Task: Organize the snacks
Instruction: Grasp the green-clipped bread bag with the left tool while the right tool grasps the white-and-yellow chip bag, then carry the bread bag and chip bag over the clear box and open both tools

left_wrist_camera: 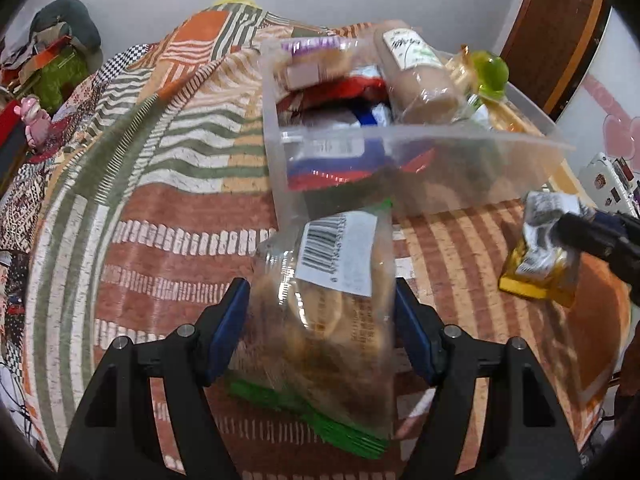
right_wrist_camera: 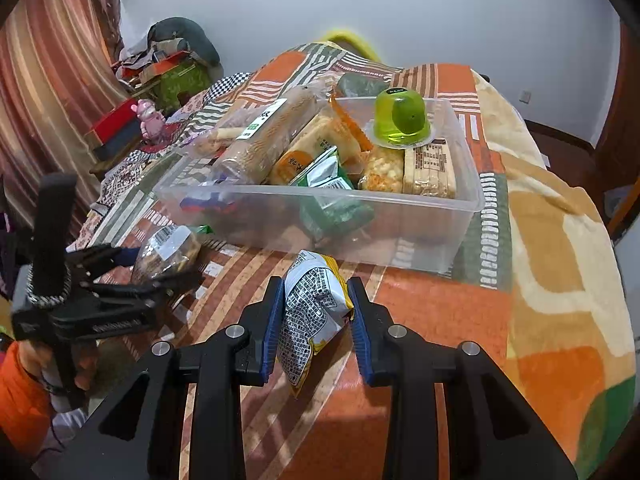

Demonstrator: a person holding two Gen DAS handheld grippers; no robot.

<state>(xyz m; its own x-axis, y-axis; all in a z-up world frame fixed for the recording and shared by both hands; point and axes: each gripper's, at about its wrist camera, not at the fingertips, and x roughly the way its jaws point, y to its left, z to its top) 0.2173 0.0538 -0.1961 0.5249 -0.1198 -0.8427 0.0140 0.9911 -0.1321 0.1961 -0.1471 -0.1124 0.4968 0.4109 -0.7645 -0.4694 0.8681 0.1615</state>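
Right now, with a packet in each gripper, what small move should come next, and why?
Probably carry the left gripper forward to drop its clear cookie bag into the clear bin: the bin stands just ahead, while the bag hangs short of its near wall.

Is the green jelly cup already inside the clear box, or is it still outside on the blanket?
Inside. The green jelly cup sits on top of other snack packs within the walls of the clear box.

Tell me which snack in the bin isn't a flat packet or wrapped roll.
The green jelly cup: a clear domed cup sitting upside down on top of the pile at the far right of the bin. Everything else visible there is bagged or wrapped.
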